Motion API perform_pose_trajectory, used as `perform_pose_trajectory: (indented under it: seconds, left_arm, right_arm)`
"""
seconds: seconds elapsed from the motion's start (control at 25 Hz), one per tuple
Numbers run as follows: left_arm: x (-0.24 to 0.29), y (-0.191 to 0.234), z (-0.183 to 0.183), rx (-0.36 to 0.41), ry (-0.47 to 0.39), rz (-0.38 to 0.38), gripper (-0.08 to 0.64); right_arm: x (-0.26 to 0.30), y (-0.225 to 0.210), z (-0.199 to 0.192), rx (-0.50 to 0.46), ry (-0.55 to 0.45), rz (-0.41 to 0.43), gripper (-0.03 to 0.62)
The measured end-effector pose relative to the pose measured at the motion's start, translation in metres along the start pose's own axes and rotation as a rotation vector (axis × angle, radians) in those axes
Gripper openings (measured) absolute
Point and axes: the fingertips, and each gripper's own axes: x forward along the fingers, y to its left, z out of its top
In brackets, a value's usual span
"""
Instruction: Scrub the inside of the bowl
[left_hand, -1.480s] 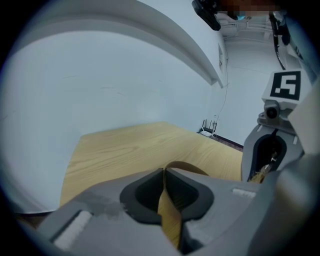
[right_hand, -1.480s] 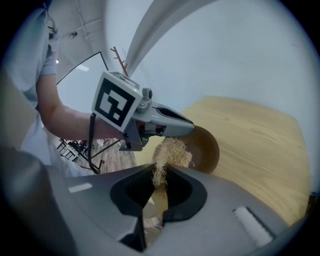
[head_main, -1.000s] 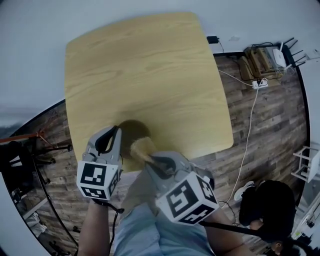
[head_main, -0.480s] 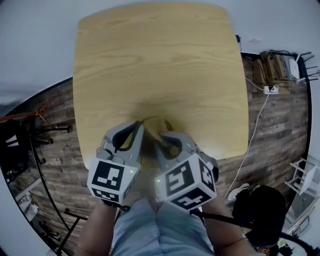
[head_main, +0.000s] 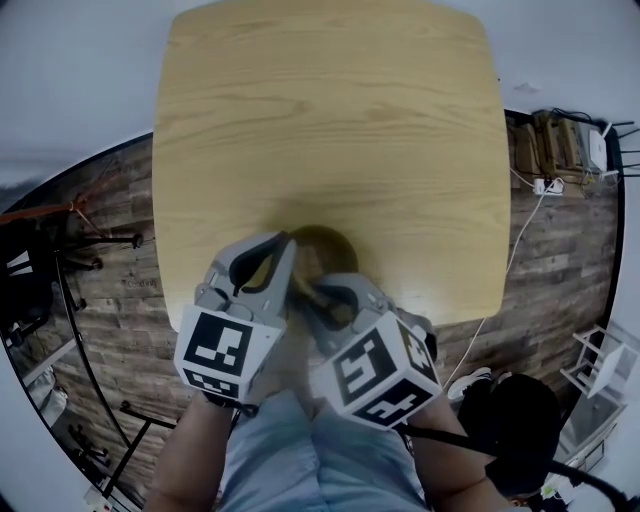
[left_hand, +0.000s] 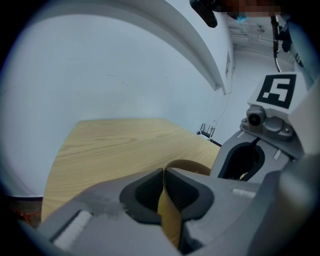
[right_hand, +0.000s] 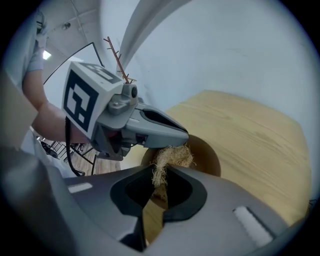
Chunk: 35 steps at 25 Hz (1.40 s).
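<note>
A brown wooden bowl (head_main: 328, 243) stands near the front edge of the light wooden table (head_main: 330, 130). My left gripper (head_main: 283, 248) is shut on the bowl's near left rim (left_hand: 169, 212), with the thin wall pinched between its jaws. My right gripper (head_main: 311, 290) is shut on a straw-coloured fibre scrubber (right_hand: 170, 159), whose tuft hangs over the bowl's inside (right_hand: 206, 156). In the right gripper view the left gripper (right_hand: 172, 141) reaches in from the left, just above the scrubber. The head view hides the scrubber behind the grippers.
The table's far part is bare wood. Dark plank floor surrounds it, with a power strip and cables (head_main: 545, 185) at the right and a stand's legs (head_main: 100, 240) at the left. The person's knees (head_main: 300, 450) are right below the grippers.
Both grippers have drawn together at the bowl. The scrubber, seen a second ago at the bowl's near edge, is now hidden between them in the head view.
</note>
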Motion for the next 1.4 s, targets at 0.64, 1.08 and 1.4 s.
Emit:
perform_pose_trajectory:
  seconds: [0.64, 1.08, 1.4]
  left_arm:
    - [0.003, 0.002, -0.002, -0.053, -0.013, 0.049, 0.042]
    - [-0.027, 0.005, -0.002, -0.081, -0.068, 0.157, 0.052]
    - [-0.087, -0.024, 0.049, 0.000, -0.237, 0.269, 0.050]
  right_arm:
    - [-0.049, 0.024, -0.009, 0.004, -0.084, 0.002, 0.042]
    - [-0.097, -0.009, -0.011, 0.144, -0.300, -0.177, 0.044]
    - [-0.165, -0.028, 0.008, 0.143, -0.568, -0.301, 0.046]
